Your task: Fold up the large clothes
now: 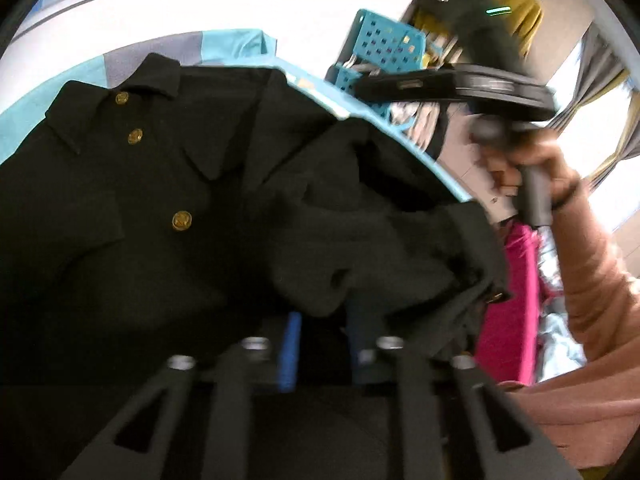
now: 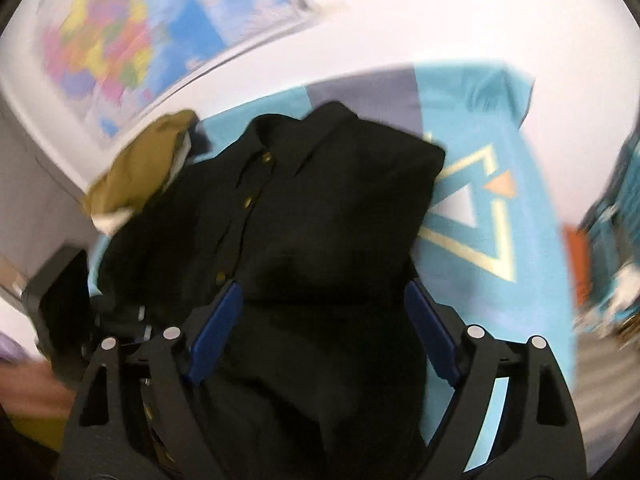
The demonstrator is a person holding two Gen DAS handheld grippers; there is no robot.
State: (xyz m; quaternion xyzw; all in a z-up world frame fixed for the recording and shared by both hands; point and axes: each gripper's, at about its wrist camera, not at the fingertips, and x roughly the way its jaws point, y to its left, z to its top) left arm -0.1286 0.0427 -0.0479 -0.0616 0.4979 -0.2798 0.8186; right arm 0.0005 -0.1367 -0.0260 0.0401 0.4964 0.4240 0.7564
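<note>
Black coat (image 2: 328,216) with gold buttons (image 1: 182,220) lies spread front-up on the turquoise patterned cloth (image 2: 496,152) that covers the bed or table; collar toward the cloth's far edge, hem toward the near edge where both grippers work. Long axis of the coat runs far-to-near, roughly in line with both cameras. Left gripper (image 1: 320,344): blue pads stand narrowly apart with dark bunched fabric, apparently a sleeve (image 1: 360,240), lying over and between them; jaws look closed on that fabric, though motion blur leaves the bite itself unclear. The bunch sits on the coat's side toward the cloth's right edge, in the left wrist view. Right gripper (image 2: 324,332): pads spread wide, coat body beneath and between them, nothing pinched. In the left wrist view the right device is carried high above the cloth's right edge, in the person's hand (image 1: 516,168). Judgement: the left gripper is the nearer to the loose sleeve, and the fold turns on carrying it across the button line, crosswise to the long axis. An olive garment (image 2: 140,168) lies by the far left corner; a blue perforated crate (image 1: 384,44) stands beyond the right edge.
</note>
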